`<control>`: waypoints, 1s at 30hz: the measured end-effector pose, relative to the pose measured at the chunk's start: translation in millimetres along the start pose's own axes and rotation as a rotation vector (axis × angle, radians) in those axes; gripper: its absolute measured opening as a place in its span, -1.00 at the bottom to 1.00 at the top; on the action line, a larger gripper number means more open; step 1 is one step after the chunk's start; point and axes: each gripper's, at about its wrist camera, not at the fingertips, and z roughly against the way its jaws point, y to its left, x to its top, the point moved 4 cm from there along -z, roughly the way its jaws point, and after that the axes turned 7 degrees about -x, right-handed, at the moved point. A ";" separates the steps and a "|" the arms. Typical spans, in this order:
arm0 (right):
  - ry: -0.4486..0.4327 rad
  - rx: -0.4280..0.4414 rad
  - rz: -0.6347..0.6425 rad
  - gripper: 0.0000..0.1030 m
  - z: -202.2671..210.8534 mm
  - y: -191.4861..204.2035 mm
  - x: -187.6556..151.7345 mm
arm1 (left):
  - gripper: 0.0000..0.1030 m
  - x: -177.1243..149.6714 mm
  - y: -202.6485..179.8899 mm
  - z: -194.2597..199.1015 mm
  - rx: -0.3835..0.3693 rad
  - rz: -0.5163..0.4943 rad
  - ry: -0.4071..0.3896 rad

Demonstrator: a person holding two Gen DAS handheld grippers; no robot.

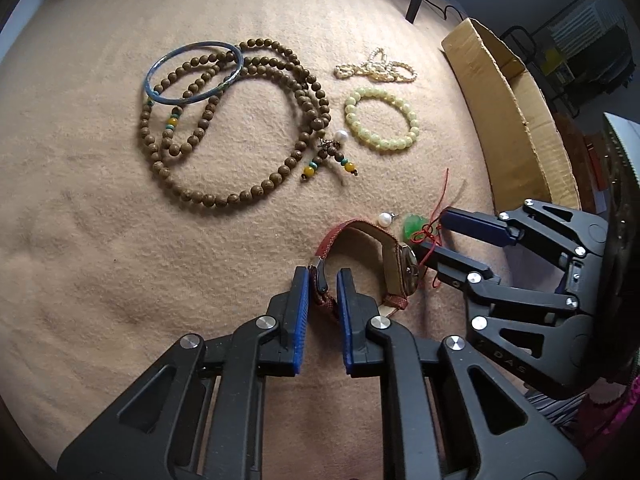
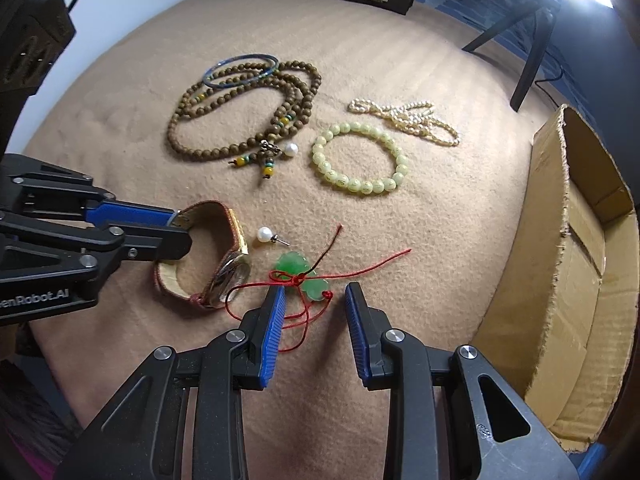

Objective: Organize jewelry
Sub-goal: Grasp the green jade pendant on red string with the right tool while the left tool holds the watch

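Little of the sorting looks done: every piece in view lies on the tan blanket, and what shows of the cardboard box at the right edge holds nothing visible.

In the left wrist view, going left to right: a blue bangle at the upper left overlaps the long string of brown wooden beads. A small pearl necklace and a pale green bead bracelet sit upper centre. Lower centre, the left gripper has its jaws straddling the red strap of the watch, narrowly parted and not clearly clamped yet. Just right of the watch lie a pearl earring and a green jade pendant on red cord.

In the right wrist view, the right gripper is spread wide at lower centre, its tips on either side of the pendant and cord, holding nothing.

So two pickups seem just beginning; all the pieces remain to be put away.
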 end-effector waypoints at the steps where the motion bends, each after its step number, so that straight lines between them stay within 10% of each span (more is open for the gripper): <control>1: 0.000 0.000 0.000 -0.44 -1.3 0.0 0.7 | -0.76 -0.1 0.4 0.4 -0.003 0.004 -0.001; 7: -0.004 -0.003 0.009 -0.48 -8.5 0.4 8.6 | -0.78 -0.1 0.3 0.5 -0.005 0.001 -0.008; 9: -0.007 0.015 -0.002 -0.76 -7.8 2.8 9.2 | -0.78 -1.6 0.1 3.2 -0.005 -0.002 -0.012; 30: -0.205 0.056 -0.146 -0.77 68.3 -18.5 15.0 | -0.83 2.3 -8.5 40.0 -0.021 0.014 -0.119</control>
